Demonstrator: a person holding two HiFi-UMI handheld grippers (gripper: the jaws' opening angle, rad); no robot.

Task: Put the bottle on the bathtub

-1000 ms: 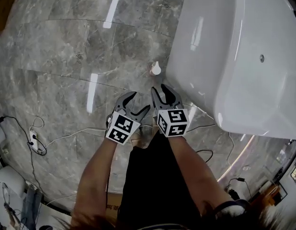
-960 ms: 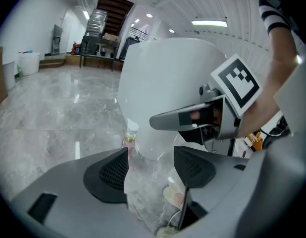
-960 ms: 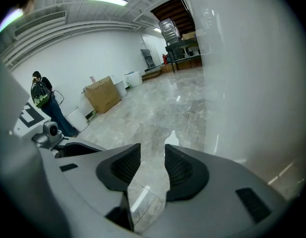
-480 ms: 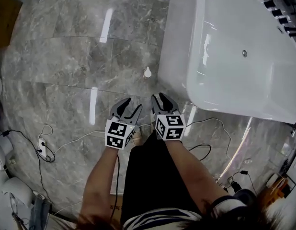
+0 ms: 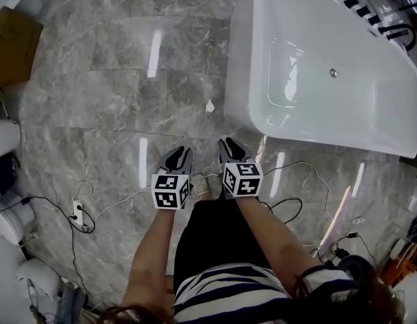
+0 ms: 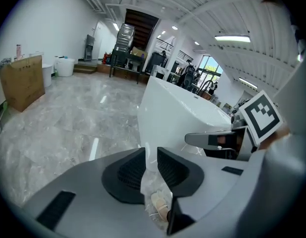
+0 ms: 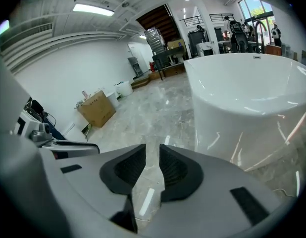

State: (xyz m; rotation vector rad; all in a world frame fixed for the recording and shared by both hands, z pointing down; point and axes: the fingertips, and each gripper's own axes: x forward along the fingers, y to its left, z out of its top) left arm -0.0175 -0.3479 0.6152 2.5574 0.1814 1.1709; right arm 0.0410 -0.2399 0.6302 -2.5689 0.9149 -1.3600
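Note:
A small white bottle stands on the grey marble floor beside the near corner of the white bathtub. Both grippers hang in front of the person, short of the bottle and apart from it. My left gripper has just been closing: its jaws are down to a narrow slit with nothing between them. My right gripper has been closing too and holds nothing. The bathtub fills the left gripper view beyond the pads, and the bathtub fills the right gripper view's right half. Neither gripper view shows the bottle.
Cables trail over the floor round the person's feet, with a power strip at the left. A cardboard box sits at the far left. White fixtures line the left edge. A tap stands behind the tub.
The left jaws went from wide open to almost shut, and the right jaws narrowed. Both grippers rose with the person, who stands taller. The bottle stayed on the floor.

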